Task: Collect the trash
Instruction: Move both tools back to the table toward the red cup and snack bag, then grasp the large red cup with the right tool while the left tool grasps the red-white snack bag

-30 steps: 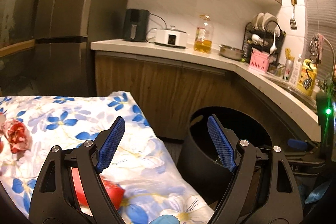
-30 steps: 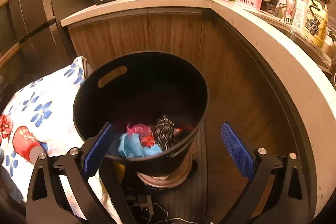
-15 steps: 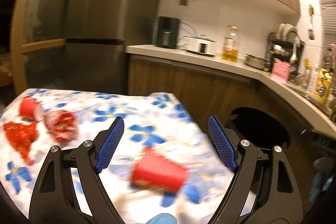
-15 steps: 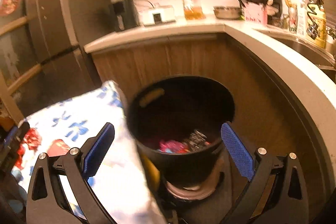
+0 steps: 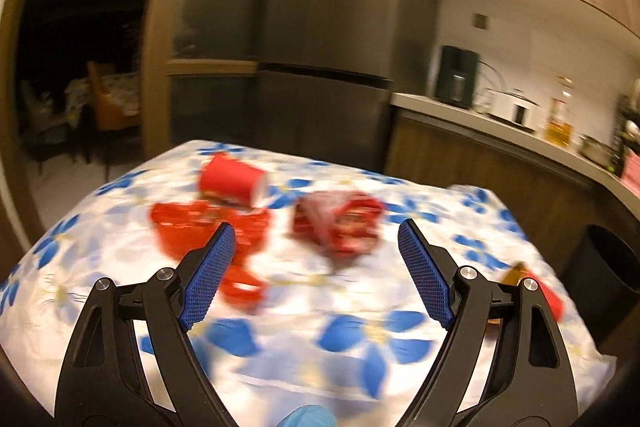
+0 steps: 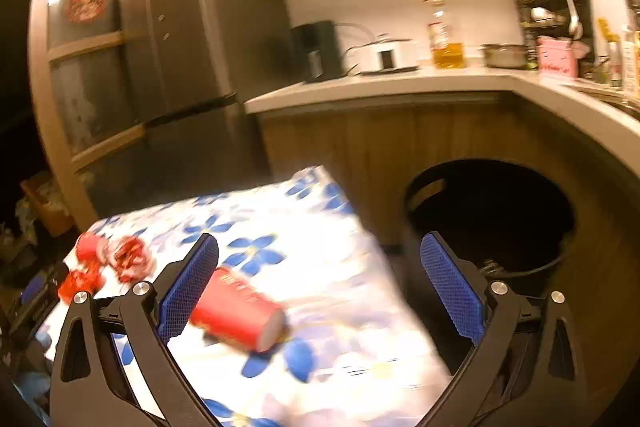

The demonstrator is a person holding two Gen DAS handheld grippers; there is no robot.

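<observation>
Red cups [image 5: 232, 179] [image 6: 240, 315]: two; crumpled wrappers [image 5: 336, 223]: two; left gripper [image 5: 316, 275], right gripper [image 6: 320, 287] spread, empty.

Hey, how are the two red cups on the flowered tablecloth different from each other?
The near red cup lies alone by the table's edge closest to the black bin, while the far red cup lies at the opposite end, against crumpled red wrappers. The near one's rim faces away from the bin; the far one's faces toward it. Both are red, tipped on their sides, and ungrasped.
</observation>
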